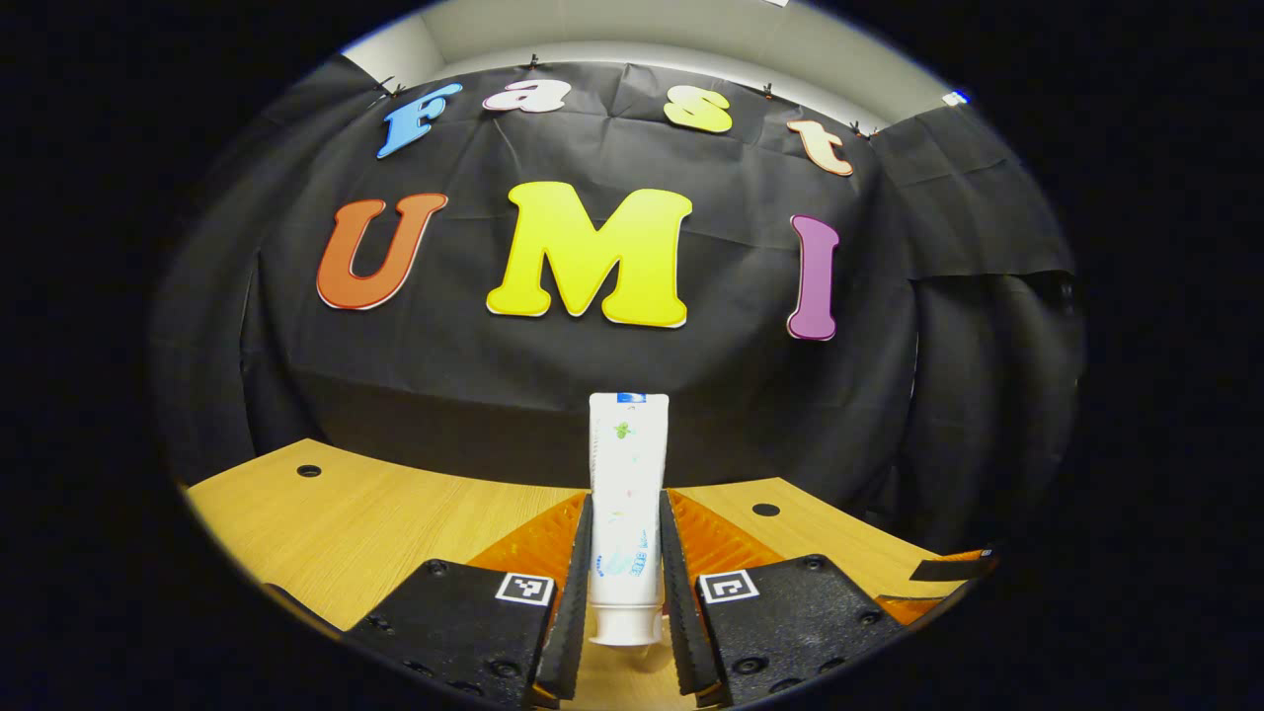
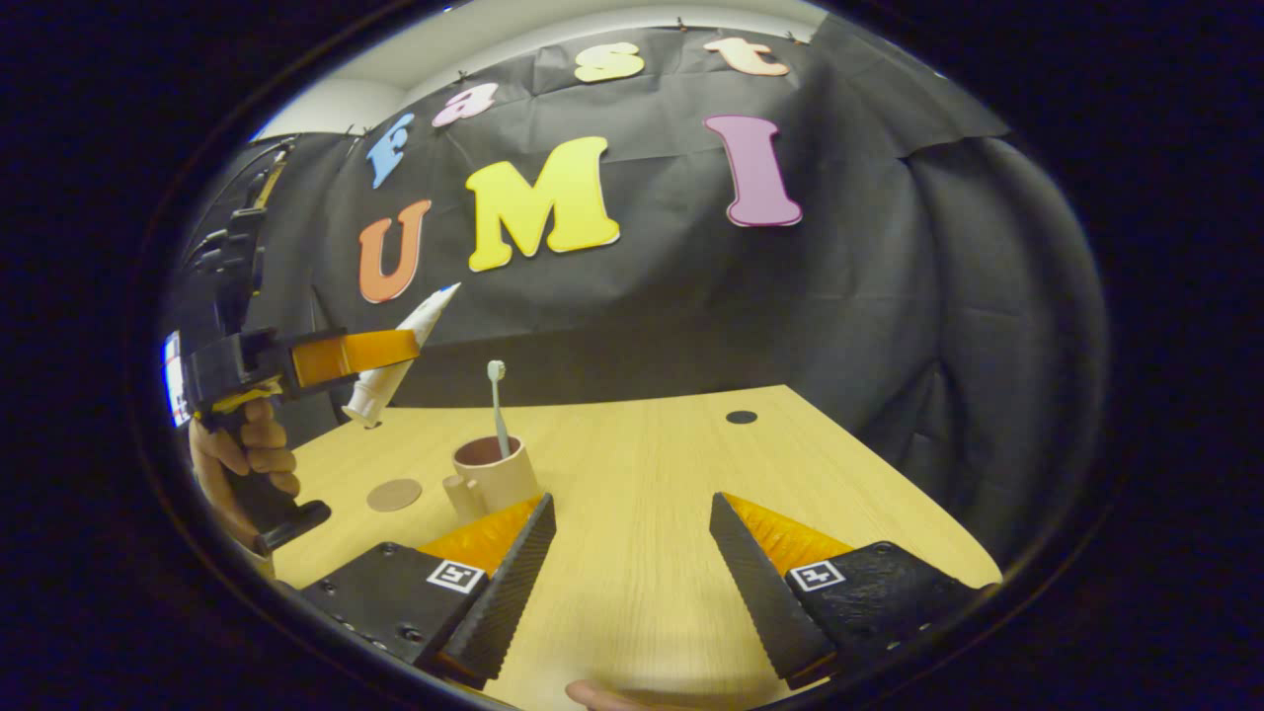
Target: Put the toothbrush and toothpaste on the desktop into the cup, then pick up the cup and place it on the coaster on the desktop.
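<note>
Toothpaste (image 1: pixel 626 513) clamped in left tongs (image 1: pixel 626 583) above desk (image 2: pixel 642 474); right tongs (image 2: pixel 632 563) wide beside cup (image 2: pixel 492 476) holding toothbrush (image 2: pixel 498 400)

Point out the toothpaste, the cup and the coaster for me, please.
toothpaste (image 1: pixel 626 494): left gripper view, middle of the tube.
cup (image 2: pixel 499 481): right gripper view, outer wall below the rim.
coaster (image 2: pixel 394 495): right gripper view, centre of the disc.

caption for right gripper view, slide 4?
Toothbrush standing in the cup, left gripper carrying toothpaste above the desk.
</note>
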The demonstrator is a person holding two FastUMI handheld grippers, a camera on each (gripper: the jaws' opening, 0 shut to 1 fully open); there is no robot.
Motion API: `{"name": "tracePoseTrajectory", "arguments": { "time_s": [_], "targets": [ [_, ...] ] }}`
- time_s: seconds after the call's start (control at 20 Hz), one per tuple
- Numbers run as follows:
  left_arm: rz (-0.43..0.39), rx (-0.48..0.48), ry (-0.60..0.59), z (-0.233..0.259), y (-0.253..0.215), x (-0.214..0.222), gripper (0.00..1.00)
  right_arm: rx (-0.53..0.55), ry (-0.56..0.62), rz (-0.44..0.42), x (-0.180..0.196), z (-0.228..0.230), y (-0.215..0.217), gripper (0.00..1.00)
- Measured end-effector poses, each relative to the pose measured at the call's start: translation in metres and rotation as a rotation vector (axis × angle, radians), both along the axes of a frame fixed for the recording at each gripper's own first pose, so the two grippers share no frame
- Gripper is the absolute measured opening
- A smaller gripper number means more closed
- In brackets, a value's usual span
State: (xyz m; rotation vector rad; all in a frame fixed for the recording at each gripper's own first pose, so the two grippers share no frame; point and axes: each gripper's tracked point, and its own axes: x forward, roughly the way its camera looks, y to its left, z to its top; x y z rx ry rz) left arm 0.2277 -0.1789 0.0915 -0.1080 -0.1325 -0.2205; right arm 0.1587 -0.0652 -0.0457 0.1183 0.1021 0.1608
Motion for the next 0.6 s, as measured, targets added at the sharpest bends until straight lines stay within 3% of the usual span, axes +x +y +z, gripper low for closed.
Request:
{"name": "tracePoseTrajectory", "arguments": {
  "time_s": [0.25,0.4,0.5,0.6],
  "targets": [
    [0.020,0.026,0.011,-0.001,-0.014,0.037,0.39,0.111,0.000,-0.025,-0.002,-0.002,-0.021,0.93],
    [0.023,0.026,0.015,-0.005,-0.019,0.046,0.39,0.053,-0.036,-0.051,-0.003,0.000,-0.026,0.96],
    [0.021,0.009,0.029,-0.010,-0.018,0.048,0.40,0.050,-0.044,-0.035,-0.006,0.002,-0.019,0.93],
    [0.017,-0.005,0.045,-0.014,-0.018,0.048,0.41,0.054,-0.039,-0.031,-0.004,0.001,-0.017,0.96]
  ]
}}
